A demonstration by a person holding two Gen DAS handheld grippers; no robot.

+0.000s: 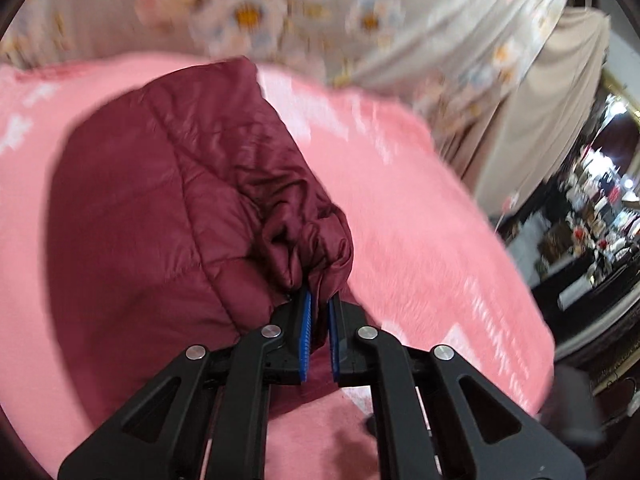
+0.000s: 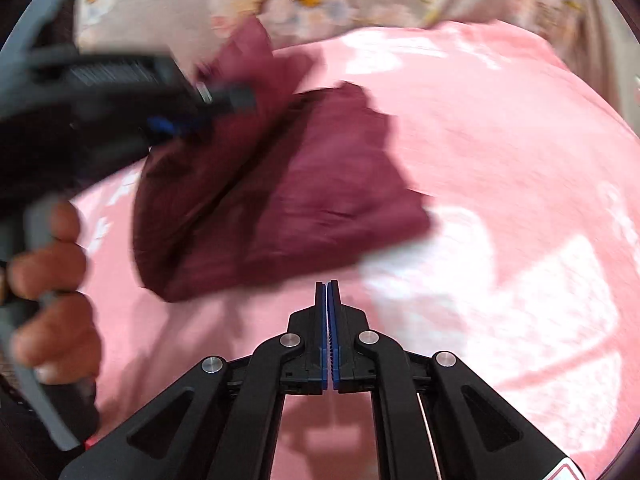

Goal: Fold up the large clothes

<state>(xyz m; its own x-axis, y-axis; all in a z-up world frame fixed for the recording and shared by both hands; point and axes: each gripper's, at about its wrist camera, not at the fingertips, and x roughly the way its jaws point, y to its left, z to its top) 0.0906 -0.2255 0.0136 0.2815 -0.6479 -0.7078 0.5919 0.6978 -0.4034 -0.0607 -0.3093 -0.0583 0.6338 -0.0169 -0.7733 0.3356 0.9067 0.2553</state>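
Observation:
A maroon quilted jacket (image 1: 160,200) lies bunched on a pink blanket (image 1: 420,220). My left gripper (image 1: 320,298) is shut on a gathered, elasticated edge of the jacket, which is pinched between its blue pads. From the right wrist view the jacket (image 2: 300,192) lies half folded, and the left gripper (image 2: 180,124) holds its upper left part, blurred. My right gripper (image 2: 327,285) is shut with nothing between its pads, hanging over bare blanket (image 2: 500,160) just below the jacket's near edge.
A person's hand (image 2: 52,280) grips the left tool's handle at the left edge. Floral beige fabric (image 1: 280,12) hangs behind the blanket. A dark cluttered shelf area (image 1: 592,220) lies off to the right, past the blanket's edge.

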